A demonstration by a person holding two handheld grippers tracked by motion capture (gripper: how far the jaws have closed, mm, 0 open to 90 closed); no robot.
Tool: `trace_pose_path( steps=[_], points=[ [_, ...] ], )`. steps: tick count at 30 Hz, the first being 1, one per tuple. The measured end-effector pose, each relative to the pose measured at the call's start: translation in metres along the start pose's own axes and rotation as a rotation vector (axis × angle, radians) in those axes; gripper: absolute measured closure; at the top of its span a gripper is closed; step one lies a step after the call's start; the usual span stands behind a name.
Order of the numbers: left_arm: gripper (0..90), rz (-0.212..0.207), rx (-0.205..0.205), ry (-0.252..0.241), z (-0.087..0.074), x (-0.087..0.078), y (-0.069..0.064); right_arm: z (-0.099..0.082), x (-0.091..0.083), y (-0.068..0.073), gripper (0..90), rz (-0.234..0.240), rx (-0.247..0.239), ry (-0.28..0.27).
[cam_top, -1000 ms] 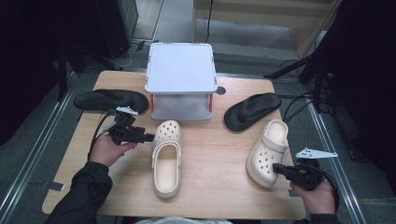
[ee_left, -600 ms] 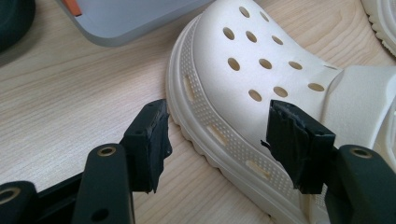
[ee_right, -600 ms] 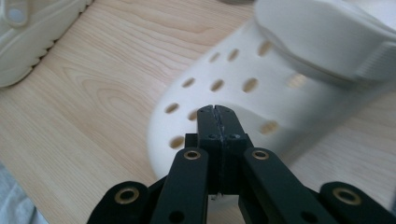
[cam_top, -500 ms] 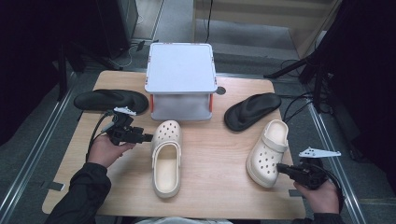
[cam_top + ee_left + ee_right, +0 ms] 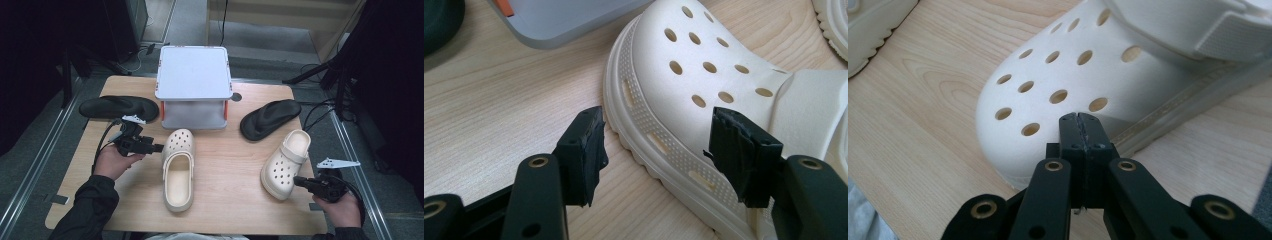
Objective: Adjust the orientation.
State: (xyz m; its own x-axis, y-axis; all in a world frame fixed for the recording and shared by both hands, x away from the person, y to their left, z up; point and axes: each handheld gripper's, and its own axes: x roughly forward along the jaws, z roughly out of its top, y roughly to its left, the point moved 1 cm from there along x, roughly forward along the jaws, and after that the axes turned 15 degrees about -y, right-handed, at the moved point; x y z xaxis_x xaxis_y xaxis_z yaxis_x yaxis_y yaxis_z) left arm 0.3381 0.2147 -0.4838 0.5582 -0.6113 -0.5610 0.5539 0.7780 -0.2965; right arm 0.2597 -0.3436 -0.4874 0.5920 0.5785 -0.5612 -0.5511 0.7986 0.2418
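Cream foam clogs are what we are working on, and we place everything from the grey box [image 5: 194, 85] at the back of the tabletop [image 5: 230, 155]. One clog [image 5: 178, 170] lies just in front of the box, toe toward it. The other clog [image 5: 286, 162] lies farther out, in front and to the right of the box, toe toward us.

Our left gripper [image 5: 659, 145] has its jaws wide apart, straddling the toe edge of the near clog; neither pad [image 5: 585, 145] presses on it. If we close here, we judge that the jaws would catch only the sloping, ribbed rim, and soft foam could squeeze out or the clog could swing toward the box.

Our right gripper [image 5: 1081, 131] has its jaws fully together with nothing between them, tips at the toe of the other clog. Pushing forward like that would likely shove the clog across the wood instead of gripping it.

Two black slippers, one [image 5: 119, 107] left of the box and one [image 5: 271, 119] right of it, lie near enough to be bumped.
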Motion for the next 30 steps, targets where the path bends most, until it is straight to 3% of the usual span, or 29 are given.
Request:
trace_pose_path(
  steps=[7, 23, 30],
  points=[
    [40.0, 0.007, 0.014, -0.016, 0.000, -0.003, -0.002, 0.009, 0.021, 0.011, 90.0, 0.074, -0.018, 0.008],
    [42.2, 0.003, 0.004, 0.003, -0.007, -0.008, -0.002, 0.040, 0.071, 0.036, 90.0, 0.111, -0.110, 0.039],
    [43.0, 0.007, 0.006, 0.006, -0.011, -0.011, -0.003, 0.051, 0.088, 0.042, 90.0, 0.114, -0.127, 0.048]
  ],
)
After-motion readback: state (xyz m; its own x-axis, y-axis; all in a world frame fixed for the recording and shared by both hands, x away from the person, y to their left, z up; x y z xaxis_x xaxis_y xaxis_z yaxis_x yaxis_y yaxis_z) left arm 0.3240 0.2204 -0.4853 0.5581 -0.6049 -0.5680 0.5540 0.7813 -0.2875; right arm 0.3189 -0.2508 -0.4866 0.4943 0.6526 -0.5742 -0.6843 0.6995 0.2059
